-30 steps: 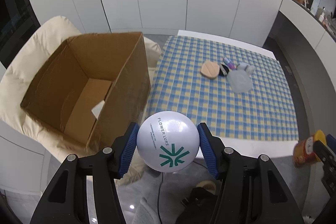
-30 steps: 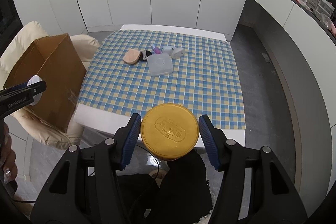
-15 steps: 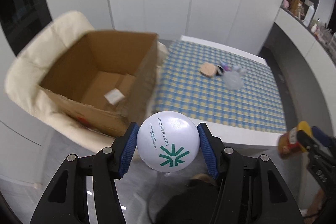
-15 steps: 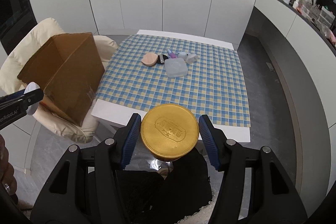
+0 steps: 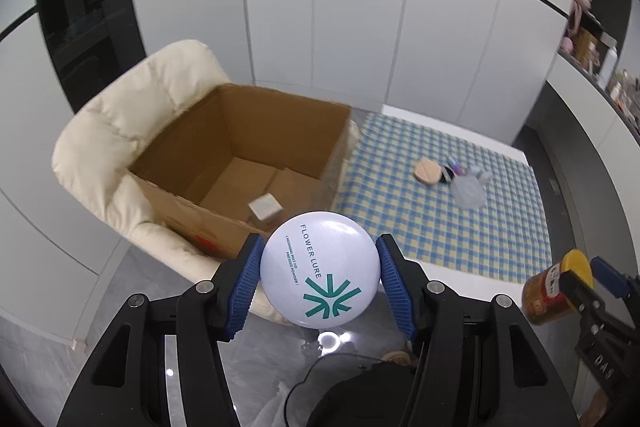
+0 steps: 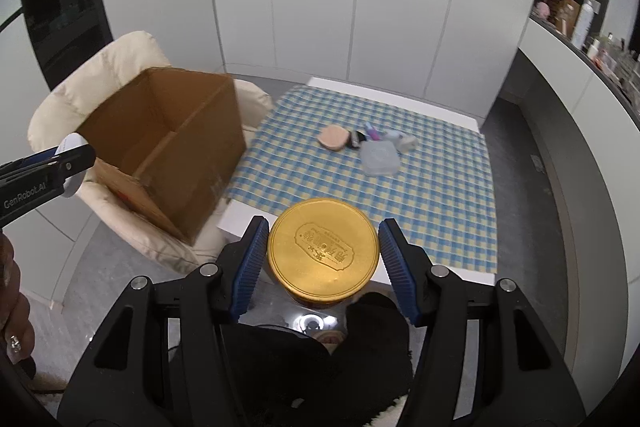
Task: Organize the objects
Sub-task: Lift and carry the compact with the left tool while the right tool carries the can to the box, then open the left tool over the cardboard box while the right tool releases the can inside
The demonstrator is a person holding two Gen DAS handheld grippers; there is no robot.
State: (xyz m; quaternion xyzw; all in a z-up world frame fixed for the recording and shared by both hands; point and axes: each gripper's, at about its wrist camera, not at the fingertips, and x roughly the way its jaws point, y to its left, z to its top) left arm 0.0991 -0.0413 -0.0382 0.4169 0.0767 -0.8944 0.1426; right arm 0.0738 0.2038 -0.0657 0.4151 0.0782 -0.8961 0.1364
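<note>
My left gripper (image 5: 319,277) is shut on a round white powder compact (image 5: 319,269) with green lettering, held in the air just before the near wall of an open cardboard box (image 5: 240,143). A small white item (image 5: 264,207) lies on the box floor. My right gripper (image 6: 323,257) is shut on a jar with a gold lid (image 6: 323,246); the same jar (image 5: 550,289) shows at the right edge of the left wrist view. The box (image 6: 168,143) sits to the left in the right wrist view, with the left gripper's tip (image 6: 60,167) in front of it.
The box rests on a cream padded armchair (image 5: 132,115). A table with a blue and yellow checked cloth (image 6: 400,187) holds a peach puff (image 6: 333,138), a clear lidded case (image 6: 379,157) and small bottles. White cabinets stand behind; a counter with clutter runs along the right.
Both grippers have drawn back and risen with their loads. The views have swung left, so the box interior now shows more fully and the table lies farther off.
</note>
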